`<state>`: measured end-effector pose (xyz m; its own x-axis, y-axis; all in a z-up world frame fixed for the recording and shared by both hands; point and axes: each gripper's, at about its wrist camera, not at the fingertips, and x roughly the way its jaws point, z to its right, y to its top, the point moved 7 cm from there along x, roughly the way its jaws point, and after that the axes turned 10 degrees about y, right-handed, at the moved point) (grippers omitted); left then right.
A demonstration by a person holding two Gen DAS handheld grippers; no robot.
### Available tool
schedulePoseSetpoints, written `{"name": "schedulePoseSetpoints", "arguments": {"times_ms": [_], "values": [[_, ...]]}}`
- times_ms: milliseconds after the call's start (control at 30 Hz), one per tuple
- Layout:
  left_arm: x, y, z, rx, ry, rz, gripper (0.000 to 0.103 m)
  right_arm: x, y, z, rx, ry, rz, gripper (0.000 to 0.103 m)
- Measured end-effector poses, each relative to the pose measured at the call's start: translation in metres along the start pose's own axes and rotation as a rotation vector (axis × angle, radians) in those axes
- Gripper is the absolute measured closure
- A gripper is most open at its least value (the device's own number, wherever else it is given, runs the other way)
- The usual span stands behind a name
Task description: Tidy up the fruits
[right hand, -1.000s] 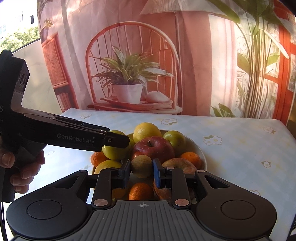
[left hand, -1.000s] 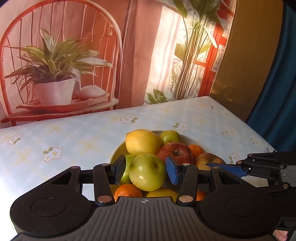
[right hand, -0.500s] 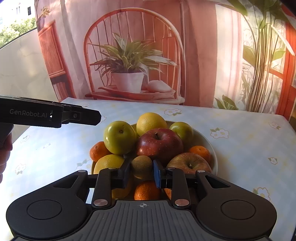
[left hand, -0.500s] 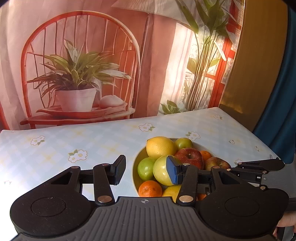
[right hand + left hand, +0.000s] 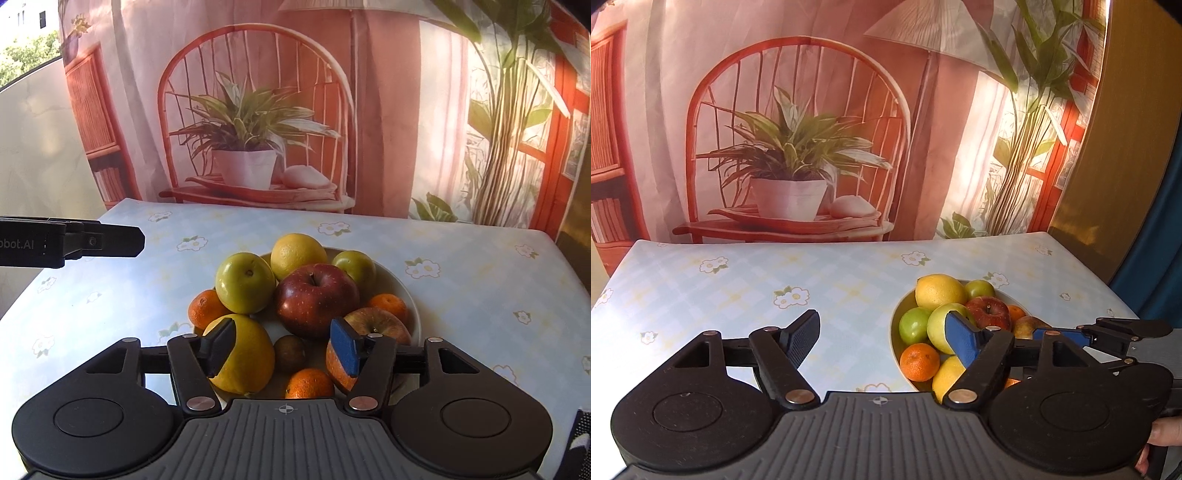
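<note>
The left gripper (image 5: 881,341) was held pointing downward, its jaws having just been opened wide, with nothing between them. The right gripper (image 5: 282,347) was likewise tilted down, its jaws just parted, nothing pressed by the pads. Fingertips (image 5: 1161,435) were seen.

Left wrist view looks forward and downward from behind the left gripper (image 5: 881,341), over the floral blue-checked table (image 5: 738,280). Right wrist view looks likewise from behind the right gripper (image 5: 282,347), close above the white round fruit plate (image 5: 412,299). Both views share plate and table.
</note>
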<state>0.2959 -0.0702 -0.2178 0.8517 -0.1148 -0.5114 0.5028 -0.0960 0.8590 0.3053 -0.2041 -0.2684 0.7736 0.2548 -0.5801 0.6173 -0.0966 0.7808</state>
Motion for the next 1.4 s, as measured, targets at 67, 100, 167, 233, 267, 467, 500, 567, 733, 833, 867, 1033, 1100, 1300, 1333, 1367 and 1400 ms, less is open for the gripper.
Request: {"name": "schedulePoseSetpoints", "arguments": {"times_ms": [67, 100, 167, 233, 267, 467, 500, 567, 733, 833, 867, 1033, 1100, 1300, 1333, 1367, 1400], "values": [[-0.009, 0.001, -0.002, 0.001, 0.01, 0.011, 0.019, -0.009, 0.004, -0.005, 0.002, 0.001, 0.016, 0.028], [-0.015, 0.002, -0.003, 0.003, 0.018, 0.02, 0.018, -0.013, 0.006, -0.007, 0.004, 0.003, 0.025, 0.022], [-0.026, 0.004, -0.004, 0.01, 0.032, 0.037, 0.015, -0.026, 0.011, -0.012, 0.011, 0.004, 0.051, 0.012], [-0.039, 0.006, -0.005, 0.011, 0.047, 0.053, 0.014, -0.038, 0.014, -0.016, 0.021, 0.001, 0.076, 0.005], [-0.045, 0.007, -0.005, 0.008, 0.052, 0.06, 0.013, -0.046, 0.017, -0.018, 0.03, -0.003, 0.095, 0.002], [-0.083, 0.01, -0.005, -0.003, 0.064, 0.094, 0.011, -0.089, 0.025, -0.029, 0.051, -0.041, 0.166, 0.0], [-0.09, 0.012, -0.004, -0.005, 0.067, 0.097, 0.011, -0.096, 0.025, -0.031, 0.061, -0.041, 0.176, 0.0], [-0.103, 0.013, -0.003, -0.006, 0.062, 0.113, 0.011, -0.108, 0.028, -0.034, 0.073, -0.045, 0.199, 0.0], [-0.134, 0.015, 0.002, -0.003, 0.07, 0.163, 0.01, -0.142, 0.034, -0.043, 0.074, -0.061, 0.26, 0.0], [-0.149, 0.014, 0.004, -0.008, 0.08, 0.181, 0.01, -0.16, 0.036, -0.049, 0.083, -0.044, 0.288, 0.0], [-0.154, 0.014, 0.004, -0.008, 0.085, 0.185, 0.01, -0.164, 0.036, -0.051, 0.079, -0.04, 0.292, 0.0], [-0.173, 0.015, 0.005, -0.01, 0.124, 0.216, 0.008, -0.181, 0.039, -0.06, 0.049, -0.051, 0.303, 0.0], [-0.178, 0.016, 0.006, -0.002, 0.131, 0.226, 0.008, -0.185, 0.039, -0.062, 0.053, -0.044, 0.306, 0.0], [-0.189, 0.018, 0.008, -0.004, 0.152, 0.242, 0.007, -0.192, 0.04, -0.066, 0.043, -0.047, 0.316, 0.0], [-0.191, 0.018, 0.008, -0.003, 0.151, 0.243, 0.006, -0.193, 0.04, -0.066, 0.043, -0.046, 0.317, 0.0], [-0.192, 0.017, 0.008, -0.002, 0.152, 0.245, 0.006, -0.194, 0.04, -0.066, 0.043, -0.045, 0.319, 0.0], [-0.192, 0.017, 0.008, 0.0, 0.155, 0.245, 0.006, -0.195, 0.04, -0.066, 0.043, -0.044, 0.321, 0.0]]}}
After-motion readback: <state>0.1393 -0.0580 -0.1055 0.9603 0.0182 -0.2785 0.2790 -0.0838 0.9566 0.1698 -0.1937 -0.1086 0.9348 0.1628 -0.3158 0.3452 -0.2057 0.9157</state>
